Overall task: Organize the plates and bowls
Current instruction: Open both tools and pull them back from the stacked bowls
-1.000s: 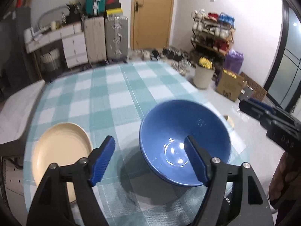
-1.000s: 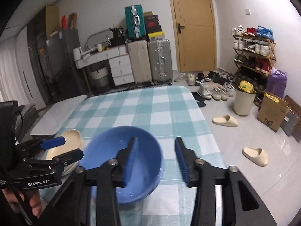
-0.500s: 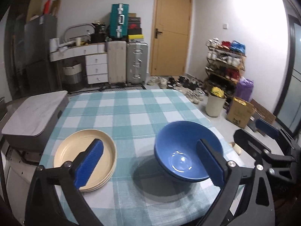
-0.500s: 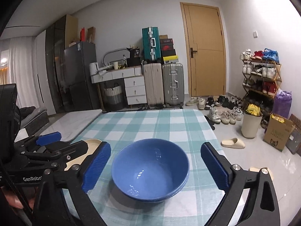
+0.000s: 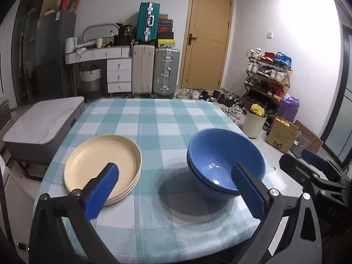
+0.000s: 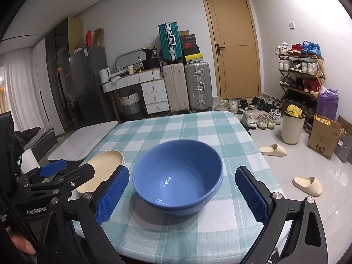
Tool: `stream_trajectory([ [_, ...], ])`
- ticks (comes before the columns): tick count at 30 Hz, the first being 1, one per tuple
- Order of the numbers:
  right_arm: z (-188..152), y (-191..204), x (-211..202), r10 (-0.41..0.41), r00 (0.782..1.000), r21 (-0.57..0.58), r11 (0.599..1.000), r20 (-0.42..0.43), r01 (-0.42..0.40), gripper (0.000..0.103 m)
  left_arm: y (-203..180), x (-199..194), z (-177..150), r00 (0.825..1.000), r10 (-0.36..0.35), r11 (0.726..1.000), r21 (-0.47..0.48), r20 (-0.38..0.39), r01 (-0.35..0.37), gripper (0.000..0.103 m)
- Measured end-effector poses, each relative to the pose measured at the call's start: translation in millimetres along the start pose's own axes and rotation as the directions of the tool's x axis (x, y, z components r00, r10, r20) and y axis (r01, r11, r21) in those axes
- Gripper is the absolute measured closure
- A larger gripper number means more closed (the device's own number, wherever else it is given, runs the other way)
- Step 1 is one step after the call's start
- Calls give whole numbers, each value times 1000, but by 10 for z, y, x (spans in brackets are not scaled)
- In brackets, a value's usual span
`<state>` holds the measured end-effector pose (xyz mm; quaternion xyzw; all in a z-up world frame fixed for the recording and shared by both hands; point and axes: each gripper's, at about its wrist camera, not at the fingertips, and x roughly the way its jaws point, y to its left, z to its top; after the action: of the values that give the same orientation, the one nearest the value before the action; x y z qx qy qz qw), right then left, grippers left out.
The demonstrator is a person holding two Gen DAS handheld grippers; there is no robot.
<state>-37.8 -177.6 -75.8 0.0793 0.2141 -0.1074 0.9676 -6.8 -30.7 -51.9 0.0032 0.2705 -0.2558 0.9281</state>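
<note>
Two stacked blue bowls [image 5: 224,165] [image 6: 178,173] stand on the table's checked cloth [image 5: 154,118], near its right edge. To their left lies a stack of cream plates [image 5: 102,160] [image 6: 103,167]. My left gripper [image 5: 176,190] is open over the cloth in front of both stacks and holds nothing. One of its fingers overlaps the plates in the picture, the other the bowls. My right gripper [image 6: 182,195] is open too; its pads stand wide on either side of the bowls without touching them. Each gripper also shows at the edge of the other's view.
A grey-topped low unit [image 5: 41,118] adjoins the table on the left. On the floor to the right are slippers [image 6: 307,182], a bin [image 6: 292,127] and a cardboard box [image 6: 325,138]. Suitcases, drawers and a shoe rack line the far walls.
Both grippers have opened wide and drawn back from the blue bowls, which stay on the table. The plates have not moved.
</note>
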Motion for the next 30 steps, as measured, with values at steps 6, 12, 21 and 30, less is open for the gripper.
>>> stream_trajectory([
  [6, -49, -1, -19, 1, 1000, 12, 1000, -9, -1, 4, 29, -56, -82, 998, 53, 998, -33, 22, -53, 0],
  [12, -71, 5, -48, -6, 1000, 14, 1000, 6, 6, 4, 27, -64, -91, 998, 63, 998, -12, 22, -63, 0],
  [21, -92, -45, -22, -7, 1000, 23, 1000, -7, 8, 4, -8, -8, -99, 997, 75, 997, 4, -5, -75, 0],
  [30, -49, -348, 251, -48, 995, 52, 997, -84, 52, 4, 25, 378, -17, 991, 95, 994, 67, -98, -88, 0],
])
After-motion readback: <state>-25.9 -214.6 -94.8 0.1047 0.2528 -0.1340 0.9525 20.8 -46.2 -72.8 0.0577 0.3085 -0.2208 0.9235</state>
